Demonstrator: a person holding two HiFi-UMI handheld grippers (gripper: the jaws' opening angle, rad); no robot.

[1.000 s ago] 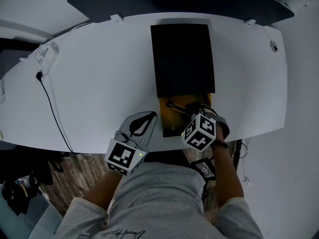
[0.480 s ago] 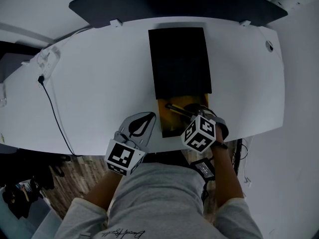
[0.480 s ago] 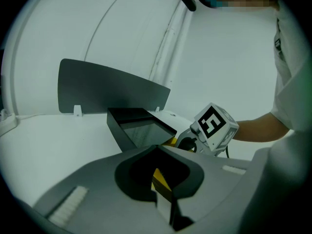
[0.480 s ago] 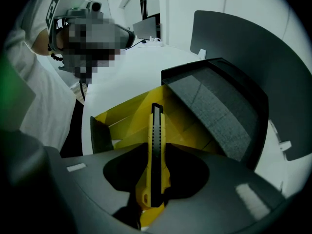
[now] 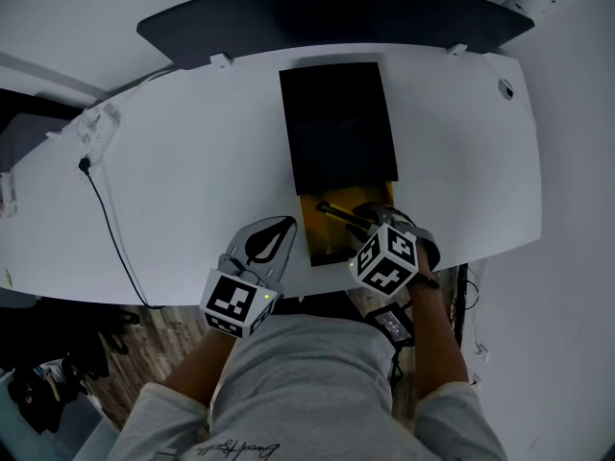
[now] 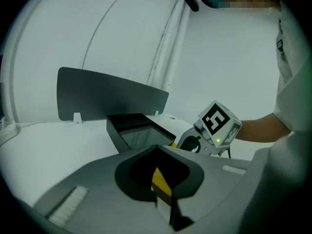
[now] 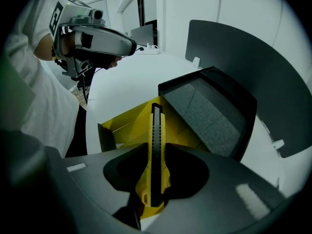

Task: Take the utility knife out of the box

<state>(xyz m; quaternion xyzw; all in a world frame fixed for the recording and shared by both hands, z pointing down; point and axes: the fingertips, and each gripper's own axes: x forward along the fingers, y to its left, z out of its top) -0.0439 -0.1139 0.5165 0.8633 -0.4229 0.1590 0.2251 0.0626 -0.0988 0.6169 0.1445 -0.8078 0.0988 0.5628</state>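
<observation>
A black box sleeve point(image 5: 336, 128) lies on the white table point(image 5: 192, 161), its yellow inner tray point(image 5: 322, 238) slid out toward me. My right gripper point(image 5: 370, 217) points steeply down over the tray and is shut on the utility knife point(image 7: 156, 145), yellow with a black slider; the knife's tip pokes out past the jaws over the tray point(image 7: 122, 123). In the head view the knife point(image 5: 338, 211) shows as a dark bar. My left gripper point(image 5: 291, 224) rests just left of the tray, jaws together, and I see nothing held in them.
A dark partition panel point(image 5: 327, 8) stands along the table's far edge. A black cable point(image 5: 106, 219) runs down the left side from a white plug block point(image 5: 96, 123). The table's front edge is right under both grippers. A small round hole point(image 5: 504, 88) sits at the far right.
My right gripper has risen slightly with the knife over the tray. The left gripper has stayed where it was.
</observation>
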